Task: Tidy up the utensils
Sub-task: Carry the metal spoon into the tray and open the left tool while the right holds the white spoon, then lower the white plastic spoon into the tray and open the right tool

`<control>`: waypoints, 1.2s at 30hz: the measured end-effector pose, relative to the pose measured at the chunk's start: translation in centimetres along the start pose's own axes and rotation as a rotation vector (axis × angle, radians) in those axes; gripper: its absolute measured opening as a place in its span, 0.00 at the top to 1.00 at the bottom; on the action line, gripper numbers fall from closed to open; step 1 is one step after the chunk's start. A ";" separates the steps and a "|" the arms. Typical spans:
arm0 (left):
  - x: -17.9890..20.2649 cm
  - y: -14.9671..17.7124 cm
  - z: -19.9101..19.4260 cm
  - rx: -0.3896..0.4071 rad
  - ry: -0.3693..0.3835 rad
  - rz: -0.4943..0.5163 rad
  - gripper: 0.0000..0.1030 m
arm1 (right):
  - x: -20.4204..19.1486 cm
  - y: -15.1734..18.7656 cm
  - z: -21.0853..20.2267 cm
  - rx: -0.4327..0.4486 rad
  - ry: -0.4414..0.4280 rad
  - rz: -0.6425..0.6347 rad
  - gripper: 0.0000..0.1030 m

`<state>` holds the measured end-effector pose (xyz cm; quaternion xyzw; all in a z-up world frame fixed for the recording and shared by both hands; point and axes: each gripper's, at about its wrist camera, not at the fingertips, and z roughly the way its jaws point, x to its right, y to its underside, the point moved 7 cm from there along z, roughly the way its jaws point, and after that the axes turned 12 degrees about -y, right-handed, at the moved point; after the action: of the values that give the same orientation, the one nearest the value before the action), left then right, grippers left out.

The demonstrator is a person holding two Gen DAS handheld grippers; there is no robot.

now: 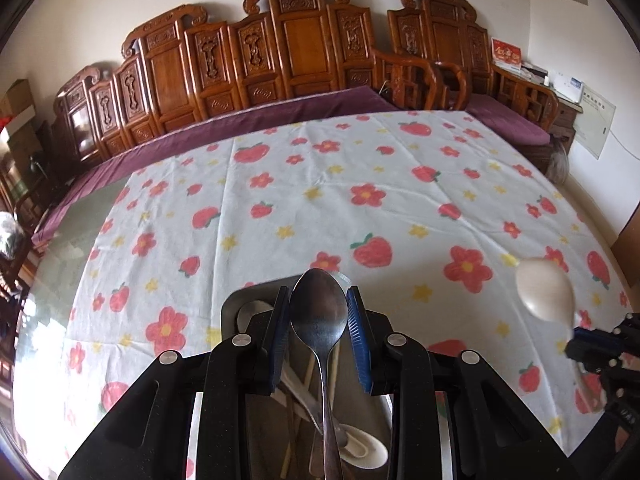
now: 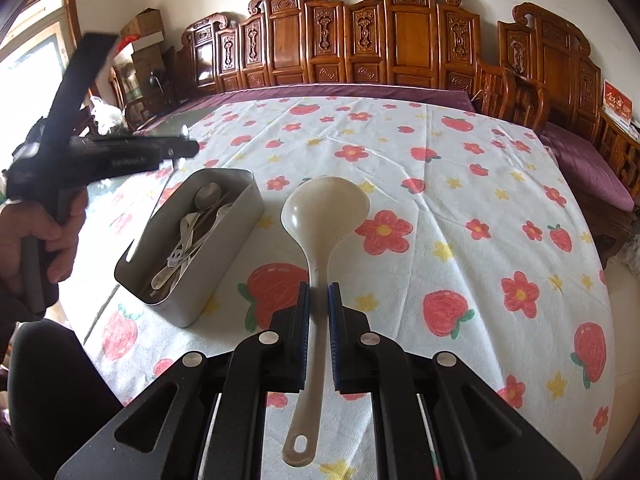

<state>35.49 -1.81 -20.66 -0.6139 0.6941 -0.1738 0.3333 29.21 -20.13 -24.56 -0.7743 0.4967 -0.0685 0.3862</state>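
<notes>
1. Over the flowered tabletop (image 2: 440, 184), beside the grey bin (image 2: 244, 200): cream ladle (image 2: 326, 216) clamped by the handle in the right claw (image 2: 319, 308), narrow grip. Long axis along the claw's line, bowl pointing away toward the carved bench (image 2: 400, 40), hanging hole nearest the camera. Likely too long for the bin; could jut over the rim or tip the bin if dropped in crosswise.
2. Above the bin in the left wrist view: steel spoon (image 1: 319, 312) gripped in the left claw (image 1: 319, 332), part-closed on its sides. Bowl forward and up, handle trailing back down over the utensils (image 2: 192, 232) below. Smooth metal, so could slip or twist out.
3. Near each other in the air: risk of ladle and left claw colliding above the bin.
</notes>
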 end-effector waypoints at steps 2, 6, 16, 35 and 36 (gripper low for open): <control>-0.2 0.8 1.1 -0.020 -0.002 -0.006 0.74 | -0.1 0.1 0.3 -0.006 -0.001 0.001 0.90; -0.7 2.1 3.1 -0.051 -0.014 -0.014 0.74 | -0.1 0.3 1.1 -0.022 -0.001 0.001 0.90; -1.6 3.7 5.5 -0.107 0.009 -0.039 0.74 | -0.5 0.4 2.5 -0.046 0.003 0.006 0.90; -7.3 4.6 -1.6 -0.002 -0.010 -0.060 0.50 | -6.0 -2.4 4.0 -0.023 -0.064 -0.043 0.90; -7.6 4.6 -1.9 0.003 -0.014 -0.061 0.47 | -6.4 -2.5 4.1 -0.024 -0.068 -0.046 0.90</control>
<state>31.03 6.11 -20.38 -0.6354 0.6725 -0.1808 0.3335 29.81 -12.23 -23.98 -0.7919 0.4661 -0.0449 0.3920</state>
